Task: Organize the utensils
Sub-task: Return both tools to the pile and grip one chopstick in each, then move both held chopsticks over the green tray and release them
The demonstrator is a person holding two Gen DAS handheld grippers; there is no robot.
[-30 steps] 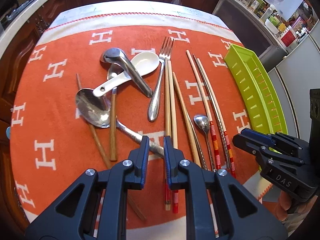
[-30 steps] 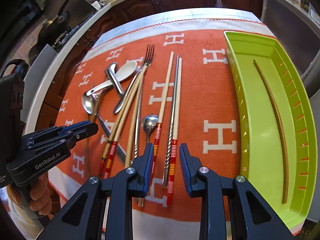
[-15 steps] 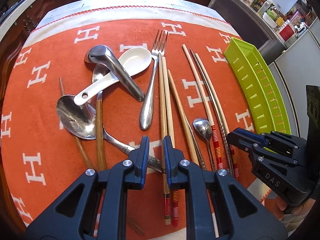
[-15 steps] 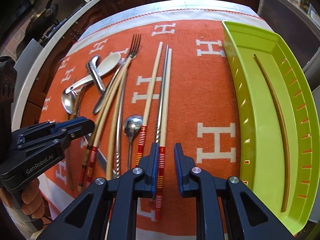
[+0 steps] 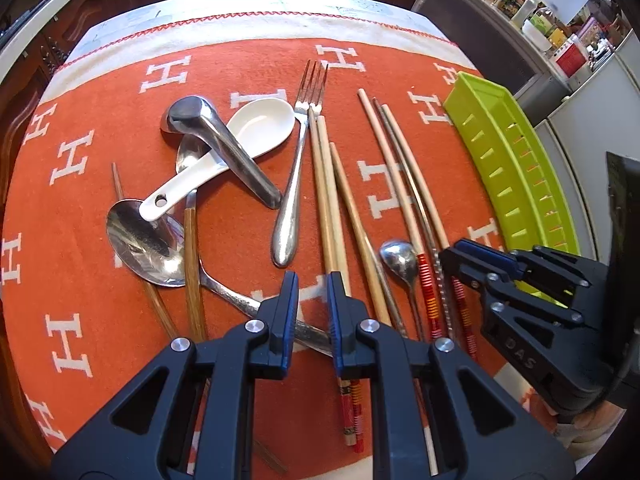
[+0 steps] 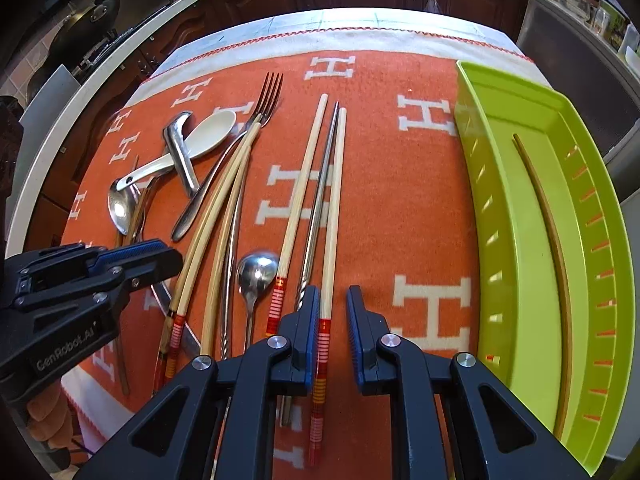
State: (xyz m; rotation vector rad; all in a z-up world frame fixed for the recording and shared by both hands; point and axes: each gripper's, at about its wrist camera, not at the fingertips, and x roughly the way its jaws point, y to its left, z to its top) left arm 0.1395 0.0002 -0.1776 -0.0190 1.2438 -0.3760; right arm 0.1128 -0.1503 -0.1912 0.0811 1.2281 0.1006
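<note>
Right gripper (image 6: 333, 332) narrow, pads not yet pinching red-banded chopstick (image 6: 335, 200); left gripper (image 5: 312, 312) narrow, empty. Risk: neighbouring metal chopstick (image 6: 320, 196) snagged too.

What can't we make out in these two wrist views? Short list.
- Left wrist view: the near ends of the chopsticks are hidden under the left gripper.
- Left wrist view: the green tray shows its outer wall only; the inside is hidden.
- Right wrist view: whether the right gripper touches the striped chopstick cannot be told.
- Both views: the counter items beyond the cloth are too small to identify.
</note>
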